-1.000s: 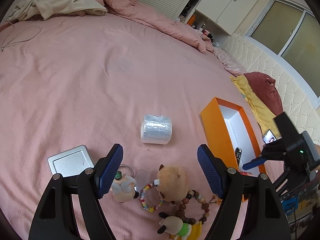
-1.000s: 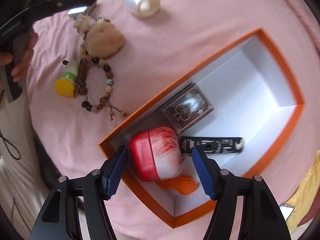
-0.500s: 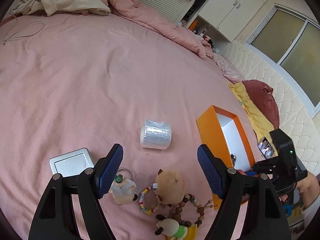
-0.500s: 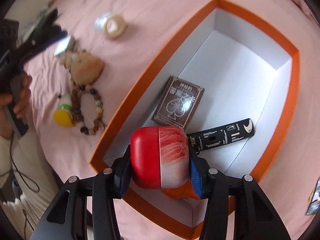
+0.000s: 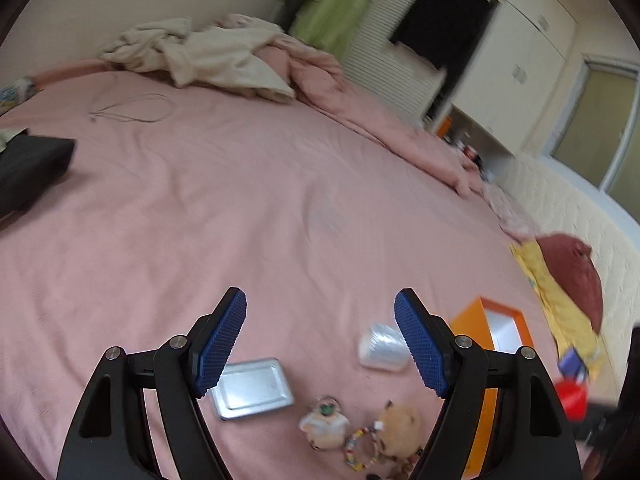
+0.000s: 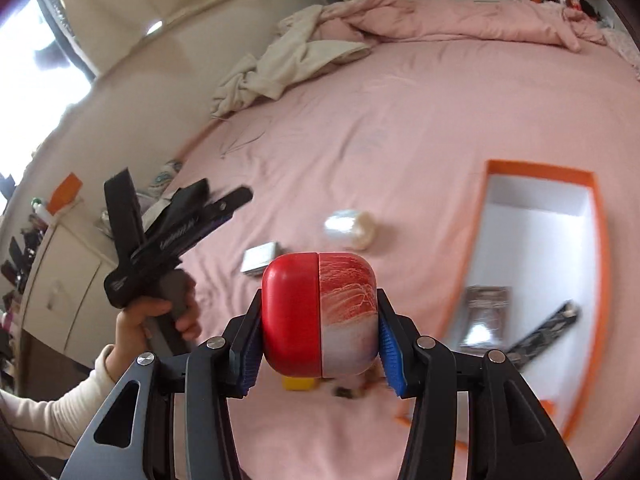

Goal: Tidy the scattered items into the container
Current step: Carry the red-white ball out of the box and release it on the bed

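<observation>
My right gripper [image 6: 319,344] is shut on a red and white rounded case [image 6: 320,314], held above the pink bed to the left of the orange box [image 6: 598,240]. The box holds a dark card pack [image 6: 486,316] and a black strip [image 6: 546,332]. My left gripper [image 5: 320,340] is open and empty above the bed. Below it lie a silver tin [image 5: 252,388], a clear tape roll [image 5: 380,348], a small figure keychain [image 5: 326,426], a tan plush [image 5: 400,424] and a bead bracelet [image 5: 360,446]. The orange box [image 5: 468,324] is at its right.
A rumpled cream and pink blanket [image 5: 224,56] lies at the bed's far side. A thin cord [image 5: 132,108] lies on the sheet and a black object [image 5: 28,168] sits at the left edge. Red and yellow pillows [image 5: 568,280] lie at the right.
My right gripper closed on the red and white case and lifted it out of the orange box, away to the left. My left gripper rose and tilted up, still open.
</observation>
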